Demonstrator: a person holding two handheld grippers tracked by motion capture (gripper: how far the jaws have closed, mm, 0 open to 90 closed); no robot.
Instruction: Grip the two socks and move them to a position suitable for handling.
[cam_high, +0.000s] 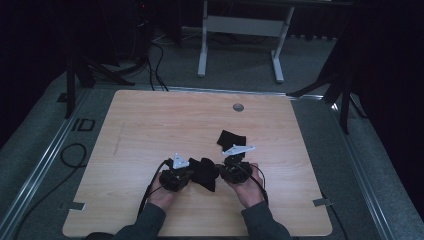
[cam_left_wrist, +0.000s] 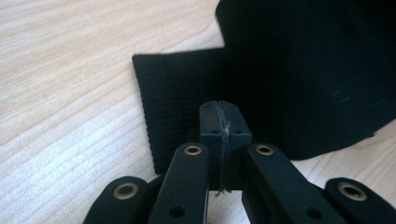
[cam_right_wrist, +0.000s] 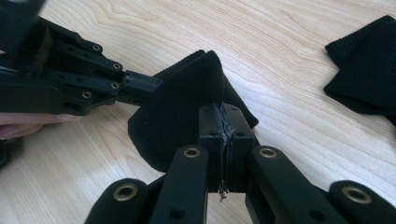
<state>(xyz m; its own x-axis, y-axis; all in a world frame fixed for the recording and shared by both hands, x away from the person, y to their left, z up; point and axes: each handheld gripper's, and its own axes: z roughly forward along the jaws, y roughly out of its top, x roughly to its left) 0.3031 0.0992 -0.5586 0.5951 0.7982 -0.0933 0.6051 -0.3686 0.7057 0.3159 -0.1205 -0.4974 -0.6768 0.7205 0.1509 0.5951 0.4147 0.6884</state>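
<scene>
**Black sock pinched from both sides**

Black sock (cam_high: 204, 172) lies between the two grippers, near the person's edge of the table (cam_high: 150, 125). Left gripper (cam_left_wrist: 219, 109): jaws together, a thin edge of fabric showing in the seam between the pads, the ribbed cuff spread just ahead of its tips. Right gripper (cam_right_wrist: 225, 114): jaws likewise clamped on the sock's cloth, which bunches up just left of its tips; the left gripper comes in from that side.

Judgement: the step looks like holding the sock taut to straighten or fold it. Best to keep both pinches at the hem, pull apart evenly and stay low, so the fabric does not slip out.

A second sock (cam_right_wrist: 366, 70) sits well off to the right gripper's right, apart from it. Bare wood lies ahead of both grippers; open room to spread there.
</scene>
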